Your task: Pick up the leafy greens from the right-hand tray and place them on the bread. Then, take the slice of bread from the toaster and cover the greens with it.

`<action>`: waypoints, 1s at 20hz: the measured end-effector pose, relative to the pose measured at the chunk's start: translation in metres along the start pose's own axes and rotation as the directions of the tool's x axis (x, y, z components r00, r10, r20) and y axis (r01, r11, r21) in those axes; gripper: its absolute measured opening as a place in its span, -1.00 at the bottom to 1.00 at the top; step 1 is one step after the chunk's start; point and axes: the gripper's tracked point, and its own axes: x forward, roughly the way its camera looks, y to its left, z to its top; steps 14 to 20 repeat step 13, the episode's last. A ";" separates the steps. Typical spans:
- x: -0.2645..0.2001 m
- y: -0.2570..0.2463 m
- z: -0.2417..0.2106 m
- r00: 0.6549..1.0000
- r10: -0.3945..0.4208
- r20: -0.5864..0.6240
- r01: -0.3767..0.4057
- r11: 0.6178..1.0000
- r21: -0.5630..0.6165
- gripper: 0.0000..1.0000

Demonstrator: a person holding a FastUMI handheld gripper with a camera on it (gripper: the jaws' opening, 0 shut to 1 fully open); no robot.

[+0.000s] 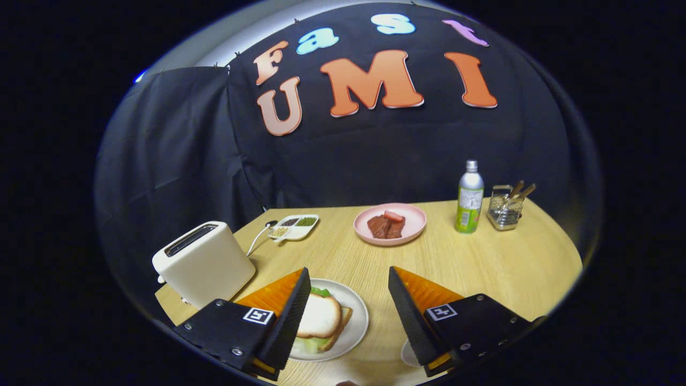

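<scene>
Tabletop (482, 268) of pale wood grain, bearing everything else. Gripper (349, 292) low over its near edge, black fingers with orange sides spread wide apart, pinching nothing; square black-and-white marker tags on both finger bases. White toaster (203, 262) to the left of the left finger, slot up, no bread visible in the slot from this angle, white cord trailing behind. White plate (353, 327) between the fingers, nearer the left one and partly hidden by it, carrying the sandwich (321, 319): top slice of bread lying over leafy greens (320, 292), green edges peeking out at the far and near sides, lower slice showing at the right. Pink plate (415, 225) beyond the fingers, holding brown meat pieces with a red bit on top. White divided dish (295, 226) near the toaster's cord, with dark, green and pale fillings. Green-labelled bottle (470, 198) with silver cap, far right; label print too small to read. Wire caddy (505, 209) just beside the bottle, wooden handles sticking out.
</scene>
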 end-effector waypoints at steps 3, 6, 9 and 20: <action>-0.027 -0.003 0.035 0.990 -0.029 0.141 0.033 0.999 -0.029 0.79; -0.053 -0.007 0.056 0.971 -0.058 0.232 0.074 0.995 -0.062 0.83; -0.076 -0.003 0.067 0.959 -0.058 0.279 0.074 0.996 -0.047 0.85; -0.099 -0.003 0.091 0.922 -0.063 0.383 0.079 0.997 -0.026 0.85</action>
